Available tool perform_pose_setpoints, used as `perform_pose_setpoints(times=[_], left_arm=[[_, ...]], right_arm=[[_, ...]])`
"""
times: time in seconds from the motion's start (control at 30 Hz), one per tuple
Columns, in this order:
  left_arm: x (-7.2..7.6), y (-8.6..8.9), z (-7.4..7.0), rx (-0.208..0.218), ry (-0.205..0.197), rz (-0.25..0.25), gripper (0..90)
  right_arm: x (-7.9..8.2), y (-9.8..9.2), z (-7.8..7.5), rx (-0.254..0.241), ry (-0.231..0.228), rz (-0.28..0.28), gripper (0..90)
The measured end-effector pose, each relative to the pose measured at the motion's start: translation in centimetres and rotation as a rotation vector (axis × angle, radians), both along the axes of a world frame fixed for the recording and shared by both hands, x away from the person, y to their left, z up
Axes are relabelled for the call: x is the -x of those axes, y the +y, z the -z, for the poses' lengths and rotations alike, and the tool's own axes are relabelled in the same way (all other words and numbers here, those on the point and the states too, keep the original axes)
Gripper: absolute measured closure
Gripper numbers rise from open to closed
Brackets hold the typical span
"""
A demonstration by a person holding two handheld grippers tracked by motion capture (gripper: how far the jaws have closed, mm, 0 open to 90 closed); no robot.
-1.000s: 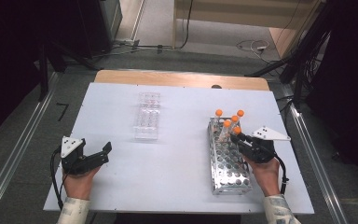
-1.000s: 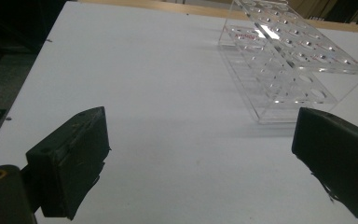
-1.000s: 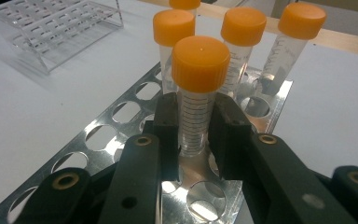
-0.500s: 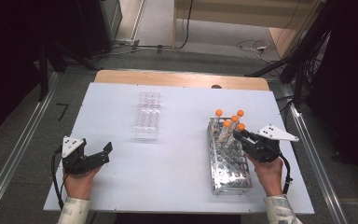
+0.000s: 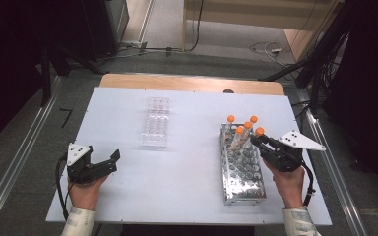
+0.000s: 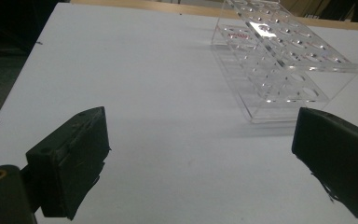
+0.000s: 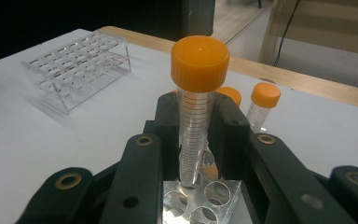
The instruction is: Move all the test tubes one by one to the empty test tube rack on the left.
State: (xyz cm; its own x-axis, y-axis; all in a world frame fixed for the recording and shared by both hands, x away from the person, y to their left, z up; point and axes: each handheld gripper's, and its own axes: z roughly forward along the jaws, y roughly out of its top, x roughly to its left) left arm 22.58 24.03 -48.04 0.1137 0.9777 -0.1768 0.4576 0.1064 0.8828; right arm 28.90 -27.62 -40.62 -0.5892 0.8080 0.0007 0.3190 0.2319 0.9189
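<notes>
Raised, right gripper (image 7: 196, 140) clamps orange-capped tube (image 7: 196, 100).

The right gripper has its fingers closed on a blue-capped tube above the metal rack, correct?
Not quite: the cap is orange, not blue. The right gripper view shows the right gripper closed on an orange-capped tube above the metal rack.

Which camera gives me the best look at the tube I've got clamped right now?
The right gripper view: the orange-capped tube stands close up between the right gripper, graduations readable, tip just above the metal rack. The high view shows it small. The left gripper view looks at the clear rack.
</notes>
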Motion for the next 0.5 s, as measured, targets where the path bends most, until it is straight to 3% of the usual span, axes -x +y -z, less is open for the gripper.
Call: perform_pose_setpoints(times=[0.5], left_arm=[[0.1,-0.6,-0.3,0.001,-0.006,0.023,4.0]], right_arm=[[1.1,0.6,-1.4,-0.022,-0.021,-0.035,72.2]])
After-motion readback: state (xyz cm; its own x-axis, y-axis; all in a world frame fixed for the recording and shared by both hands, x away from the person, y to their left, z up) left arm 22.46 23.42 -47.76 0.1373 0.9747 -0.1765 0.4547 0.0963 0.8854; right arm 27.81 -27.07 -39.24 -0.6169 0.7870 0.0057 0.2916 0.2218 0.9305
